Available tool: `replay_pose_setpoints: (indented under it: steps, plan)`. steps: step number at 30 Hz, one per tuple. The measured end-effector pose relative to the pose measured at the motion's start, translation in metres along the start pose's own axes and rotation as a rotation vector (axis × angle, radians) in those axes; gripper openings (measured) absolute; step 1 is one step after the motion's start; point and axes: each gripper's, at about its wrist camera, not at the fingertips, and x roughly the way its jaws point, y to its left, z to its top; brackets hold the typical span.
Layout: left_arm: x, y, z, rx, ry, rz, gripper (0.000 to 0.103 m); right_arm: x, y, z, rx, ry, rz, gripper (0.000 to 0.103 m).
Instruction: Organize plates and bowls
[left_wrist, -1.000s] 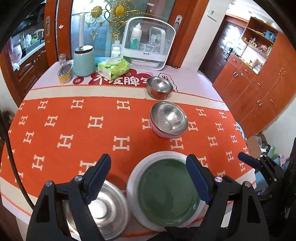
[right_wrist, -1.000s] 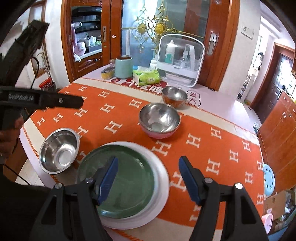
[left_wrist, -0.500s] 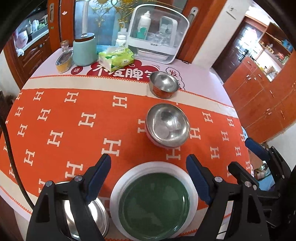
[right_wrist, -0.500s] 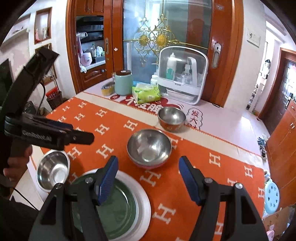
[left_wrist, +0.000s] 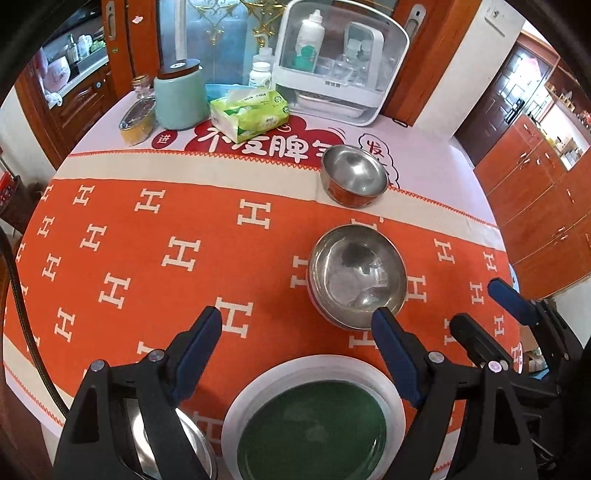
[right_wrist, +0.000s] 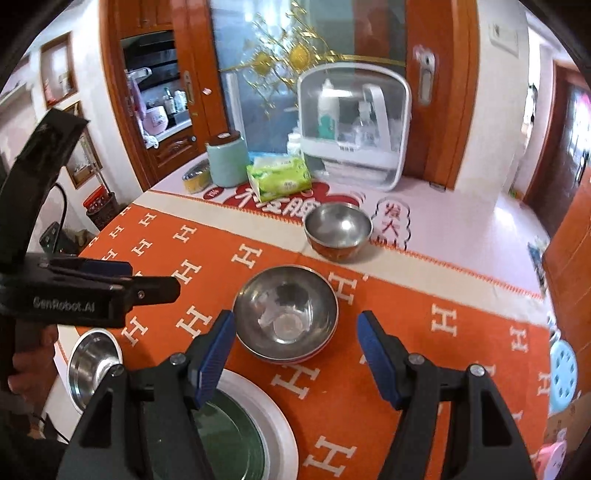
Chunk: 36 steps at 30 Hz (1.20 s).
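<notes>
A green plate (left_wrist: 312, 432) lies on a white plate (left_wrist: 243, 398) at the table's near edge; both show in the right wrist view, the green plate (right_wrist: 229, 439) on the white plate (right_wrist: 280, 424). A steel bowl with a pink outside (left_wrist: 356, 275) (right_wrist: 286, 315) stands mid-table. A smaller steel bowl with an orange outside (left_wrist: 352, 177) (right_wrist: 338, 229) stands behind it. A plain steel bowl (left_wrist: 192, 450) (right_wrist: 92, 358) sits at the near left edge. My left gripper (left_wrist: 297, 332) is open above the plates. My right gripper (right_wrist: 295, 339) is open around the pink bowl's near side, above it.
An orange cloth with white H marks (left_wrist: 129, 240) covers the round table. At the back stand a white storage box (left_wrist: 340, 62), a green tissue pack (left_wrist: 251, 114), a mint canister (left_wrist: 179, 98) and a small tin (left_wrist: 136, 122). Wooden cabinets (left_wrist: 546, 192) stand to the right.
Both grippers have moved forward over the table. The plates and the plain steel bowl have slid toward the bottom of both views. The pink bowl now sits between the right fingers.
</notes>
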Motion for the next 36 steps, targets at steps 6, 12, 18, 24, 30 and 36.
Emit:
replay_pose_setpoints:
  steps: [6, 12, 18, 24, 30, 36]
  plan:
    - [0.026, -0.012, 0.007, 0.005, 0.011, -0.005, 0.082, 0.027, -0.016, -0.008, 0.093, 0.071, 0.053, 0.068]
    - [0.057, -0.020, 0.014, 0.019, 0.024, 0.010, 0.082, 0.062, -0.031, -0.019, 0.221, 0.167, 0.137, 0.068]
    - [0.089, -0.016, 0.015, -0.005, 0.080, 0.004, 0.082, 0.091, -0.040, -0.029, 0.294, 0.239, 0.184, 0.068]
    - [0.112, -0.013, 0.016, -0.023, 0.097, -0.006, 0.082, 0.106, -0.050, -0.034, 0.347, 0.242, 0.210, 0.068]
    - [0.132, -0.014, 0.015, -0.022, 0.133, -0.005, 0.073, 0.117, -0.061, -0.040, 0.410, 0.246, 0.218, 0.068]
    - [0.148, -0.016, 0.014, -0.015, 0.179, -0.026, 0.055, 0.127, -0.066, -0.043, 0.434, 0.268, 0.205, 0.068]
